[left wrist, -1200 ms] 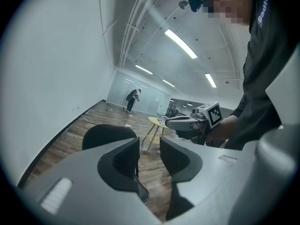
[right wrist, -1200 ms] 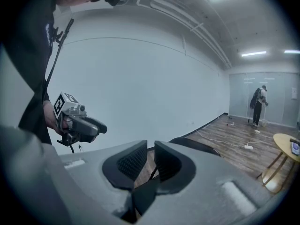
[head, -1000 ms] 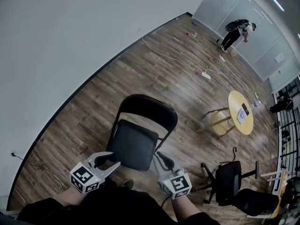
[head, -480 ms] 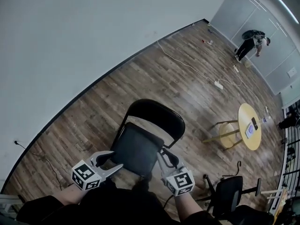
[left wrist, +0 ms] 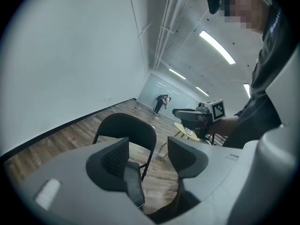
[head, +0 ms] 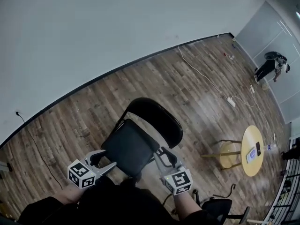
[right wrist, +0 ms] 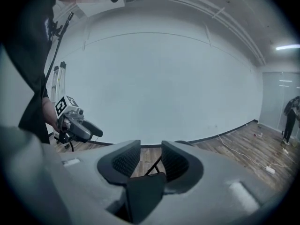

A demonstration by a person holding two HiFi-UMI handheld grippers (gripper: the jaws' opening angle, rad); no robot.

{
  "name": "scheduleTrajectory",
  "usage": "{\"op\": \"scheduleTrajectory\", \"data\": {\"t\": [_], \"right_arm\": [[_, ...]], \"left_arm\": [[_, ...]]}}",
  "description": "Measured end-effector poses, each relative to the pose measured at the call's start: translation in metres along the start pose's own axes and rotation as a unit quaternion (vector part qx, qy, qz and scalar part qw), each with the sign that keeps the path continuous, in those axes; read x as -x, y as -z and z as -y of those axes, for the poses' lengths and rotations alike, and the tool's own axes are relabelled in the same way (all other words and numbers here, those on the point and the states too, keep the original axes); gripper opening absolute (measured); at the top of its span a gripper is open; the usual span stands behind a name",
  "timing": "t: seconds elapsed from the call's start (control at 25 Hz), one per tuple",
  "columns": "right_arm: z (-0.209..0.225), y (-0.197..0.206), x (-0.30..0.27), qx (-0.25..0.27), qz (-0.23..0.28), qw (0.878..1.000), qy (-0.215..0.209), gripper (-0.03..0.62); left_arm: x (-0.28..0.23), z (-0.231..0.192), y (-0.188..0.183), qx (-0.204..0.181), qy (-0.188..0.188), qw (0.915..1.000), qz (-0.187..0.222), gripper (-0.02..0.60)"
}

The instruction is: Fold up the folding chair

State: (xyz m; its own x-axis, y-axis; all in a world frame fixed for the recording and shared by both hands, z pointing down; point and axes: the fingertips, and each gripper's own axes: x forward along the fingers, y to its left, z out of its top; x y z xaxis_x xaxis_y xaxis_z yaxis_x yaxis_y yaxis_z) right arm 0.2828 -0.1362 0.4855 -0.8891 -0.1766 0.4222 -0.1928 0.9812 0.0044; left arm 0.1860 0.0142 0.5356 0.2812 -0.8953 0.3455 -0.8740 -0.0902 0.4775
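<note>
Folding chair (head: 157,120): black, standing unfolded on the wooden floor (head: 187,90), just beyond the person's body at the near middle of the head view.
Seat (head: 127,146): flat-looking padded square with its front edge nearest the person; whether it has begun to tip I cannot tell.
Backrest (head: 158,117): curved black panel on the far side of the seat, upright.
Left gripper (head: 109,159): at the seat's near left corner, released; its own view shows the jaws wide apart, with the seat's thin edge lying in the gap close to the left-hand jaw.
Right gripper (head: 162,154): at the seat's near right corner, also unclenched; its jaws stand a narrower gap apart, the seat's dark edge low at their base and a chair leg showing through the gap.
Round yellow table (head: 253,149): to the right, well apart from the chair.
White cable (head: 201,76): trailing over the floor toward the far right.
Person (head: 272,65): bent over, far right, by the pale wall panels.
</note>
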Motion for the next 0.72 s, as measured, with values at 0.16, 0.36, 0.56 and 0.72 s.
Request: {"op": "scheduleTrajectory", "data": {"t": [0.16,0.36,0.56,0.72], "right_arm": [[0.012,0.002,0.002,0.014,-0.019,1.0,0.0,0.149],[0.013,-0.009,0.003,0.028,-0.023,0.999,0.017,0.149],[0.012,-0.02,-0.01,0.045,-0.027,0.998,0.023,0.149],[0.016,-0.014,-0.018,0.055,-0.038,0.998,0.012,0.16]], "left_arm": [[-0.005,-0.006,0.013,0.033,-0.014,0.9993,0.007,0.272],[0.003,-0.019,0.035,0.056,-0.022,0.9982,-0.005,0.272],[0.01,-0.027,0.051,0.057,-0.016,0.9981,-0.017,0.272],[0.009,-0.035,0.071,0.078,-0.025,0.9962,-0.028,0.285]]}}
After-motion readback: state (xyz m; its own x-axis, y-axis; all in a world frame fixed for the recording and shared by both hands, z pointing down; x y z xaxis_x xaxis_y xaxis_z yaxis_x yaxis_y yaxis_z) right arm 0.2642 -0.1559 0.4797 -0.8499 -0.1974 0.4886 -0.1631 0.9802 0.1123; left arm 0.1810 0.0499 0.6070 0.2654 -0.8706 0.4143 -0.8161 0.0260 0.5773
